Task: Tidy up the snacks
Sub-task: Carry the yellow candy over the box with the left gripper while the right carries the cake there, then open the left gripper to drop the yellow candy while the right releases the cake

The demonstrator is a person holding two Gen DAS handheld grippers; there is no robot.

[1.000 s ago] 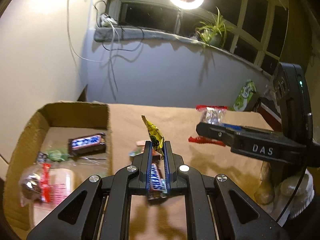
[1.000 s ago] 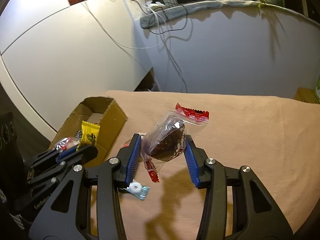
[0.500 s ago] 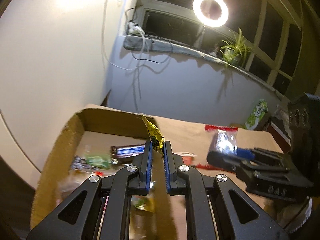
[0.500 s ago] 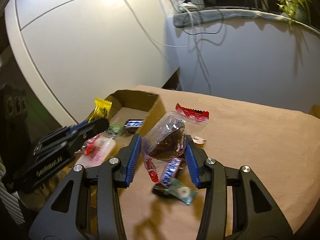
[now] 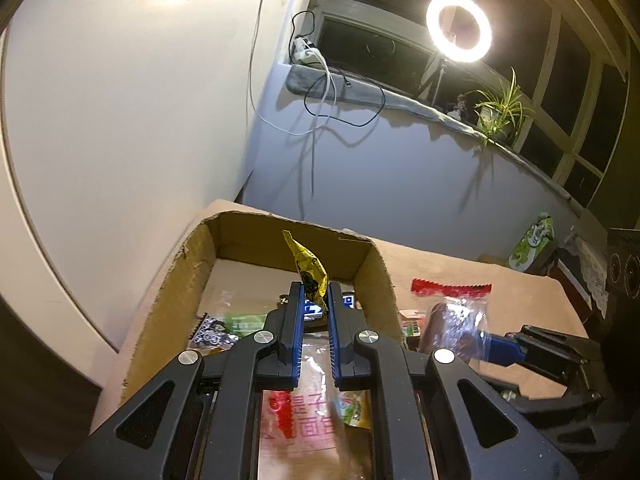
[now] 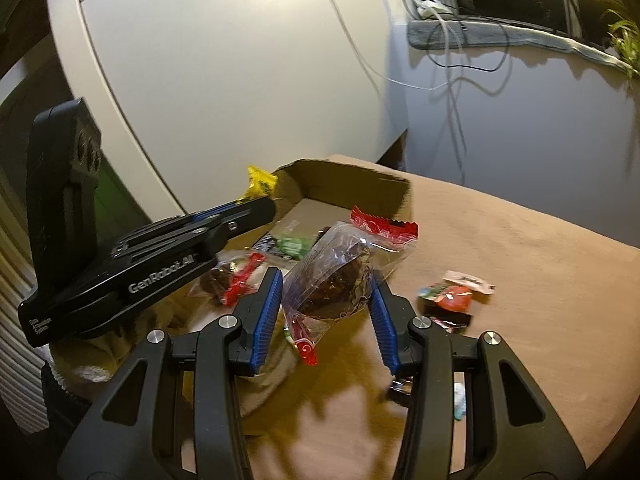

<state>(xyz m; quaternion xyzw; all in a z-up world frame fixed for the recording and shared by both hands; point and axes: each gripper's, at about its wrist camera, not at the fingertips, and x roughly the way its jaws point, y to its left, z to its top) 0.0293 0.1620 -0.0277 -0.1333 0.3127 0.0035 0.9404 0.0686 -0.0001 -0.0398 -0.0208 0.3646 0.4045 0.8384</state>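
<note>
At the left edge of the tan cloth-covered worktop (image 6: 520, 248), open brown cardboard box (image 5: 180, 280); above it, left fingers (image 5: 294, 320) pinching yellow crinkled candy wrapper (image 5: 308, 272). Beside it, right fingers (image 6: 268, 312) pinching clear red-edged pastry bag (image 6: 336, 276). Behind, white wall (image 5: 120, 100), ring light (image 5: 459, 22), windowsill plant (image 5: 500, 108).

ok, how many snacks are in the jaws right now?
2: a yellow candy wrapper pinched in the left gripper, above the cardboard box; a clear red-topped bag with something dark inside, clamped in the right gripper.
</note>
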